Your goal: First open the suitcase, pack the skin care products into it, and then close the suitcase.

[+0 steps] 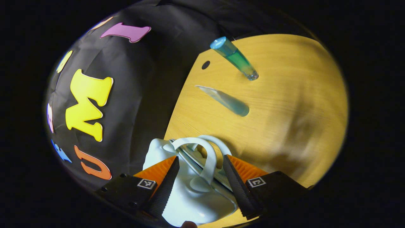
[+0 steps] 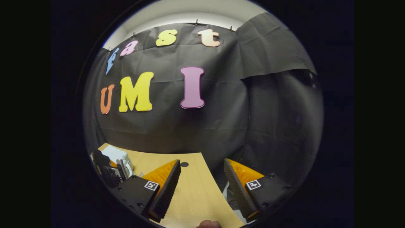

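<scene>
A small pale suitcase (image 1: pixel 190 196) lies at the table's edge by the black wall, its lid down and its curved handle (image 1: pixel 207 158) pointing up. My left gripper (image 1: pixel 201 157) is open, with one finger on each side of the handle and neither pressing on it. Farther out on the wooden table (image 1: pixel 284 110) are a teal-green bottle (image 1: pixel 235 60) and a pale blue tube (image 1: pixel 226 101). My right gripper (image 2: pixel 202 161) is open and empty above the table's edge, facing the wall. In the right gripper view the suitcase (image 2: pixel 117 155) and the left gripper (image 2: pixel 107 172) sit at the far left.
A small dark hole (image 1: pixel 205 65) marks the table near its curved edge beside the cloth wall. Something white (image 2: pixel 229 193) shows below the table's edge by my right finger. The wide right part of the table lies in shadow.
</scene>
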The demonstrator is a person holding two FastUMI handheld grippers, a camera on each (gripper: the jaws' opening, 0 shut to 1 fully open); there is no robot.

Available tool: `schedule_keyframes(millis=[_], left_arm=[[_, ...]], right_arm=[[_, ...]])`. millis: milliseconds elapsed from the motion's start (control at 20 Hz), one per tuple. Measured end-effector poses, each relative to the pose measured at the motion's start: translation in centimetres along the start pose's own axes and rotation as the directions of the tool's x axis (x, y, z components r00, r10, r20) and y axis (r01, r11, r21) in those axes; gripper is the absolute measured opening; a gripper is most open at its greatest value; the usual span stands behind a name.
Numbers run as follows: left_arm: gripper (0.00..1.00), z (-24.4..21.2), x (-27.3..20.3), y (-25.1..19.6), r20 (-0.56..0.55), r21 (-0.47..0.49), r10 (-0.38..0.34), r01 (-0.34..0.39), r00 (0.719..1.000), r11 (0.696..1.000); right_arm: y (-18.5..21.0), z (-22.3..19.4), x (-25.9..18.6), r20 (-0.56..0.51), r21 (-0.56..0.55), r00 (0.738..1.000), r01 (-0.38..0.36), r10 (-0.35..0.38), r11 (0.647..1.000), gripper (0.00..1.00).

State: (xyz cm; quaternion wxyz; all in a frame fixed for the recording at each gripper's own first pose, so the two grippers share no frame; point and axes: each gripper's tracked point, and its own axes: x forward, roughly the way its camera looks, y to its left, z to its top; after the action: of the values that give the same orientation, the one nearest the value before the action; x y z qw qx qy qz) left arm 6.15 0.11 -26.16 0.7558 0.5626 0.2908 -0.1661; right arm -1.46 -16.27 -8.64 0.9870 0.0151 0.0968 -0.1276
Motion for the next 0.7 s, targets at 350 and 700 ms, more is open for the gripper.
schedule_keyframes(millis=[350,700], left_arm=[[0.64,-1.0,2.5,-1.6,-0.08,0.048,-0.068,0.072,0.994,0.996],[0.21,-1.3,1.9,-0.2,-0.093,0.032,-0.075,0.078,0.993,0.996]], right_arm=[[-1.7,-0.3,-0.8,-0.01,0.009,0.998,0.056,-0.056,0.998,0.81],[-1.3,-0.3,-2.0,-0.001,0.001,0.997,0.072,-0.072,0.997,0.81]])
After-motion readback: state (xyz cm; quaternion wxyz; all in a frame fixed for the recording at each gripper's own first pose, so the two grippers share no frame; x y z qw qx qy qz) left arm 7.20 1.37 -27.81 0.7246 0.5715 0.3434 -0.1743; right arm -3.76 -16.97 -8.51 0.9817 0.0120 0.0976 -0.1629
